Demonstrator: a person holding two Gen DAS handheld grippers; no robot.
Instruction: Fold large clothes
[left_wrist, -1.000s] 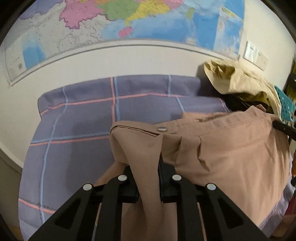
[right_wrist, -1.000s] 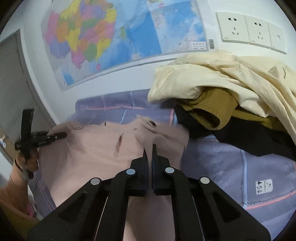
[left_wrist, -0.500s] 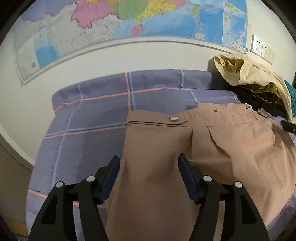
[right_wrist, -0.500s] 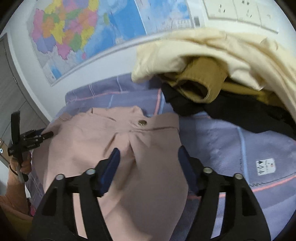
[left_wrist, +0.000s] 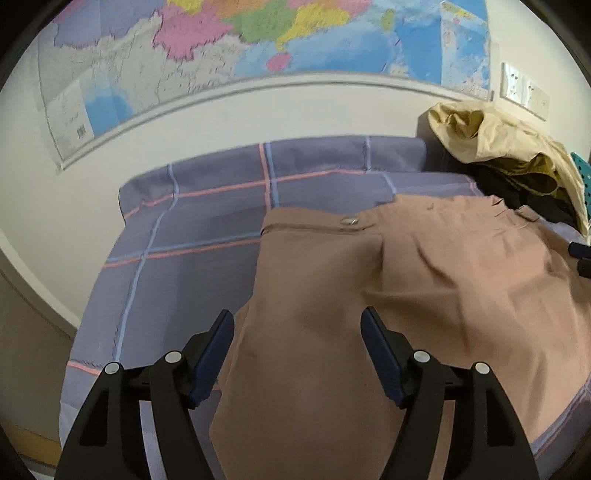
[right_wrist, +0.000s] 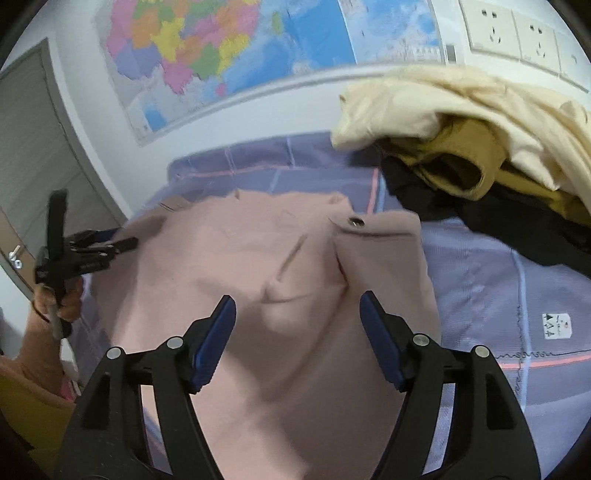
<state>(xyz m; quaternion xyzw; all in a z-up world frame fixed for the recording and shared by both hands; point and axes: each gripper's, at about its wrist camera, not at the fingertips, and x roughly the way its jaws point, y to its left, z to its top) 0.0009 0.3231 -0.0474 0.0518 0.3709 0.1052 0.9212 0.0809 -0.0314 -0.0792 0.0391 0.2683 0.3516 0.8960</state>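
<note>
Trousers (left_wrist: 424, 295) under open left claw (left_wrist: 297, 354) (unheld)

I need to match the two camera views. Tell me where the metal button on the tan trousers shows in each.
Left wrist view: button sits above centre, on the trousers' waistband.
Right wrist view: button sits right of centre, near the waistband's right corner.
Shared landmark: the wall map above the bed.
</note>
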